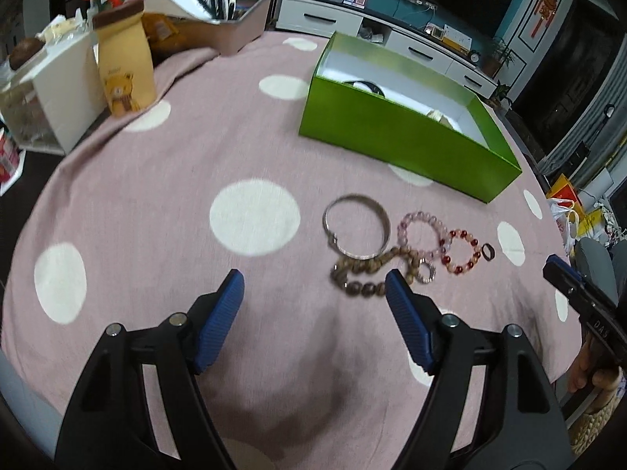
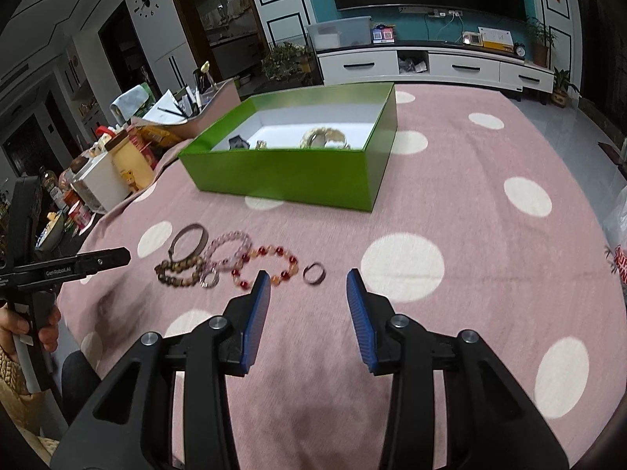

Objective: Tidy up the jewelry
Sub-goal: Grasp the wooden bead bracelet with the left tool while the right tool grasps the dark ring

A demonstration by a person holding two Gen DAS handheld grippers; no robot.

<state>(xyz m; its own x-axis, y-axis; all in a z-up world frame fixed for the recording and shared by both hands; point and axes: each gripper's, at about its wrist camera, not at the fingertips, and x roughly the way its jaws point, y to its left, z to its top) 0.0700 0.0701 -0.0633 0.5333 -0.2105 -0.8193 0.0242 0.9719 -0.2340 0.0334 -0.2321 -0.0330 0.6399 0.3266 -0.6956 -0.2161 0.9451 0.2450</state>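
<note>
Your pink dotted tablecloth (image 2: 470,203) carried the green box (image 2: 290,172) at the far side, a few pieces already inside. Nearer lay the bangle (image 1: 356,226), brown bead bracelet (image 1: 364,278), pink bracelet (image 1: 422,233), red bracelet (image 1: 464,251) and ring (image 2: 314,273). Your left gripper (image 1: 315,288) and right gripper (image 2: 309,288) hovered released, grasping nothing

Surface (image 1: 156,203): matt woven cloth, pink with cream dots. Ahead of the fingers (image 1: 219,321), ribbed blue rubber-like pads on matt black plastic: polished metal bangle (image 1: 354,225), glossy glass-like bead bracelets (image 1: 421,235), dull wooden-looking beads (image 1: 364,278). Beyond: smooth green card box (image 1: 392,137), white inside.
</note>
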